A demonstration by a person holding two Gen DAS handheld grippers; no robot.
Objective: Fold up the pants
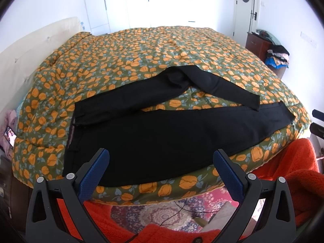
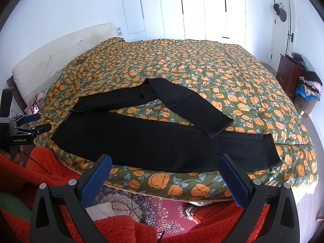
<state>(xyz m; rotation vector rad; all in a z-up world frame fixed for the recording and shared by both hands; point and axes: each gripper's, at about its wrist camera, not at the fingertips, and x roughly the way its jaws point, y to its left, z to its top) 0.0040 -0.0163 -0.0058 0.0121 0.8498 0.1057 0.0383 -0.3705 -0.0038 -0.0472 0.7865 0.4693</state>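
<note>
Black pants lie on a bed with a green, orange-flowered quilt. The near leg lies flat along the bed's front edge. The far leg is bent back on itself, its cuff resting across the near leg. The waistband is at the left. They also show in the right wrist view. My left gripper is open, held just in front of the pants' near edge, empty. My right gripper is open and empty, in front of the near leg. The left gripper also shows at the left edge of the right wrist view.
A cream headboard is at the left. A phone lies by the bed's left side. A dark red nightstand and a basket of clothes stand at the right. A patterned rug covers the floor below.
</note>
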